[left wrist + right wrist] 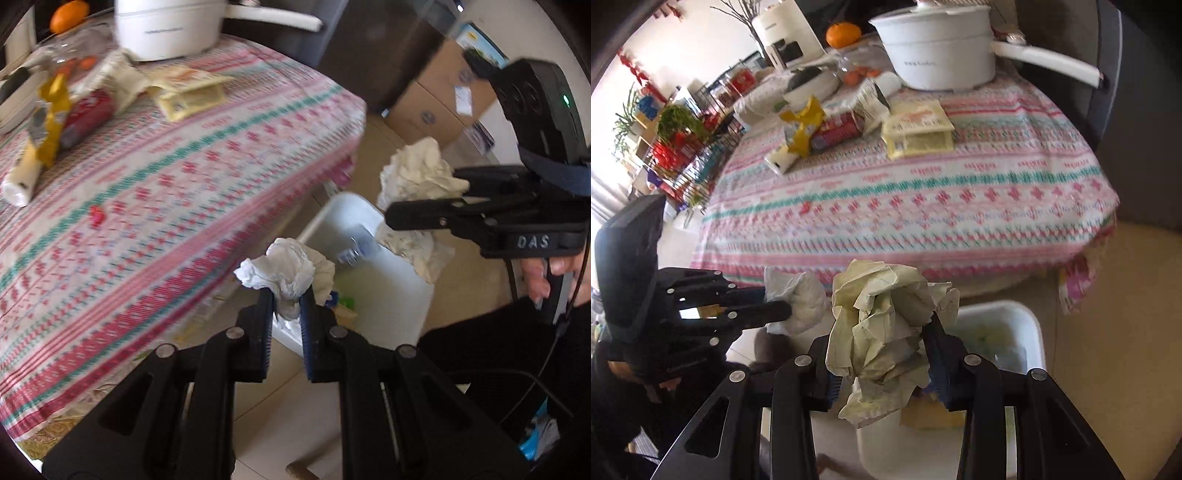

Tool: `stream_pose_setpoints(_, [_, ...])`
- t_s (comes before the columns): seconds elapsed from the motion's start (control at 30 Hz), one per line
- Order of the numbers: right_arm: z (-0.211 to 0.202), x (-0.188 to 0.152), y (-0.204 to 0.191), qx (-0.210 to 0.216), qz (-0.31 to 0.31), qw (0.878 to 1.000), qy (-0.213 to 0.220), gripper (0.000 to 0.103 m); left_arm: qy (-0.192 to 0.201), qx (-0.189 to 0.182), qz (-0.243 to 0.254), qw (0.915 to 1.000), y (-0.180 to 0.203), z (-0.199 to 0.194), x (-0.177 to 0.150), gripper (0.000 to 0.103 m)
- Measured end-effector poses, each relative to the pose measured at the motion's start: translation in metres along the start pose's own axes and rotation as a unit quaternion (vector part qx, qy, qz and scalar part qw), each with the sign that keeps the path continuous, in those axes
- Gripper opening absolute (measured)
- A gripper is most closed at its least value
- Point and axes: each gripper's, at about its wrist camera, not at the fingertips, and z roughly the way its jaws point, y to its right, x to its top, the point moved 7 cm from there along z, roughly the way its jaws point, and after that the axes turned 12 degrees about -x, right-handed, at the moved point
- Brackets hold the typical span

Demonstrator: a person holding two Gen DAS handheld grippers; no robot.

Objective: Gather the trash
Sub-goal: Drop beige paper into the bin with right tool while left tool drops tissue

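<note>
White tissue [291,269], crumpled, sits pinched between the fingers of the left gripper [287,306] at lower centre of the left view, jaws closed down to the width of the wad. In the right view the same gripper [783,308] comes in from the left edge, with the tissue [799,301] bulging past its tips.

Over on the right gripper [882,354], a bigger ball of yellowish paper [882,332] fills the lower centre of its own view, clamped between both fingers and spilling over them. The left view shows that gripper [424,199] at the right side, paper [417,173] puffing out above and below the jaws.

Both loads hang beside the table edge, above the floor. Just beyond and below them stands a white bin [343,214] on the floor, close against the table; in the right view the bin [1030,325] is half hidden behind the paper.

Up on the patterned cloth [923,206], well apart from the grippers: a white pot [938,48] with a long handle, an orange [844,33], a pale packet [918,129], a red packet [836,129] and a yellow wrapper [803,125] bunched together. Cardboard boxes [439,96] sit at upper right of the left view.
</note>
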Motion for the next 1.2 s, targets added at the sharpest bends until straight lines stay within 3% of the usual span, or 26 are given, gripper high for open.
stream_pose_setpoints(0.27, [0.023,-0.053,0.043,-0.027,0.023,0.998,-0.056,0.041,-0.068,-0.034,0.030,0.9967,0.028,0.048,-0.024,0.015])
stream_pose_setpoints(0.53, [0.038,-0.087,0.070,-0.040,0.039,0.994,-0.095,0.042,-0.083,-0.028,0.079,0.9931,0.050,0.076,-0.029,0.017])
stream_pose_setpoints(0.77, [0.042,-0.099,0.076,-0.043,0.042,0.992,-0.109,0.044,-0.081,-0.012,0.100,0.9915,0.058,0.082,-0.022,0.045])
stream_pose_setpoints(0.97, [0.046,-0.104,0.076,-0.045,0.038,0.991,-0.121,0.046,-0.070,-0.001,0.094,0.9931,0.047,0.073,-0.018,0.052])
stream_pose_setpoints(1.03, [0.047,-0.105,0.074,-0.045,0.035,0.990,-0.127,0.049,-0.068,0.005,0.089,0.9937,0.042,0.068,-0.020,0.056])
stream_pose_setpoints(1.2, [0.055,-0.109,0.073,-0.044,0.043,0.986,-0.154,0.072,-0.058,0.015,0.080,0.9950,0.033,0.064,-0.016,0.060])
